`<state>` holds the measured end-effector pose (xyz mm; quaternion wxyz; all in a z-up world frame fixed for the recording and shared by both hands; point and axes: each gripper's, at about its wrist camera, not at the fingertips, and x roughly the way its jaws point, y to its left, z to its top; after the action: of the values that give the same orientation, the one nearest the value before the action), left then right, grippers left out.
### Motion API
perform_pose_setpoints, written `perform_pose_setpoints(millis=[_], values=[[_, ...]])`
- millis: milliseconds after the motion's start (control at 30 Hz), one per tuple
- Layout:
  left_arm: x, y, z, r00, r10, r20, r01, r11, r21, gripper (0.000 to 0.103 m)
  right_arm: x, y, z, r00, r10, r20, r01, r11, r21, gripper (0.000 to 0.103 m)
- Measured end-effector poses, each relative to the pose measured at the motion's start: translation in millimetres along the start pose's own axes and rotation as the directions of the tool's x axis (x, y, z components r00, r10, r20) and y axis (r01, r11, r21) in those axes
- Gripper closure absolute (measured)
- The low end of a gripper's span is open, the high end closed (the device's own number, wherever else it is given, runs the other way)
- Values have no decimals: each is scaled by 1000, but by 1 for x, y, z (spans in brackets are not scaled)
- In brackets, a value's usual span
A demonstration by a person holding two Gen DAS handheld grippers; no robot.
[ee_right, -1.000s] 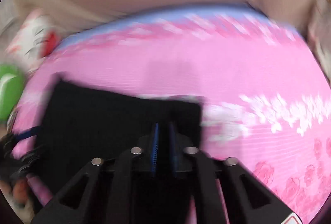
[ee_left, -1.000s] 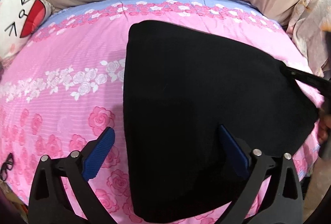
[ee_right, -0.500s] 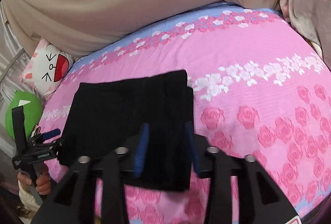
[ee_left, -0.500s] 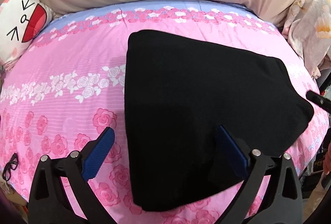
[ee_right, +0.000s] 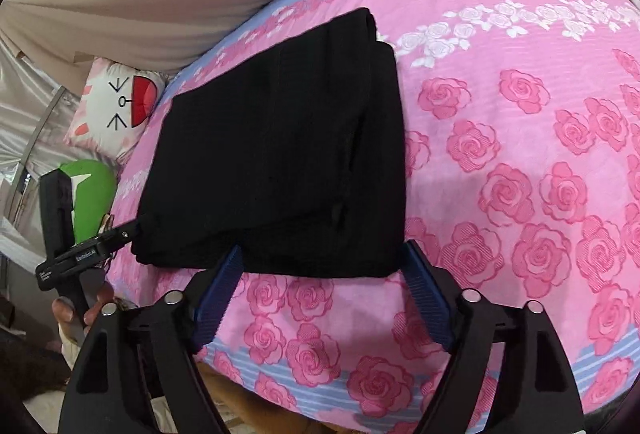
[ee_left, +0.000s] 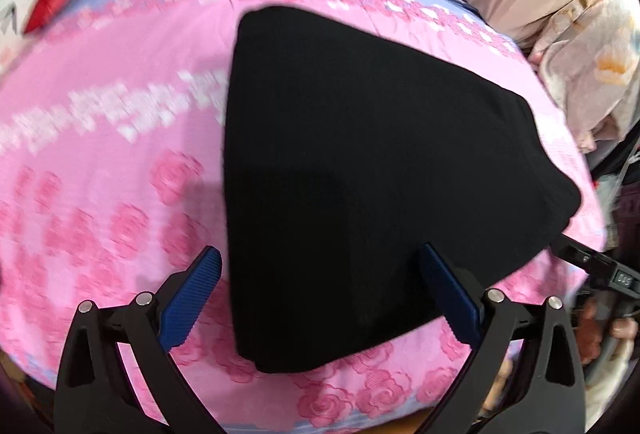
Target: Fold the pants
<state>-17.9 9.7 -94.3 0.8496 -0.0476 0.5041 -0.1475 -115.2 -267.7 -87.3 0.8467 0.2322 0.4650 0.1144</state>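
Black pants [ee_right: 280, 145] folded into a flat stack on the pink bed [ee_right: 520, 153], both grippers let go.

Pants lie near the bed's front edge, with a cat pillow [ee_right: 120, 105] well beyond them toward the far corner. The right gripper [ee_right: 324, 294] has just been opening; its blue pads now stand wide apart at the stack's near edge, with only a strip of that edge between them and nothing pinched. The left gripper [ee_left: 320, 294] is spread too, hanging over the stack's near corner without clamping it. By the look of it, the last fold is laid and this is the release. Any next move would only be backing both grippers off without dragging the top layer, or pressing a loose edge flat.
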Motion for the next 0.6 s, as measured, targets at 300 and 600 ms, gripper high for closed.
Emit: perform_pose_setpoints(millis=[300,600], values=[[26,5,23,993,-114,-19,112,992,-64,5,24,-11,33,987,161,-7,-159,983,91,16],[28,20,32,955,-295,-33,290,951,-107,5,20,-36,45,910,414,-13,-407,900,158,14]])
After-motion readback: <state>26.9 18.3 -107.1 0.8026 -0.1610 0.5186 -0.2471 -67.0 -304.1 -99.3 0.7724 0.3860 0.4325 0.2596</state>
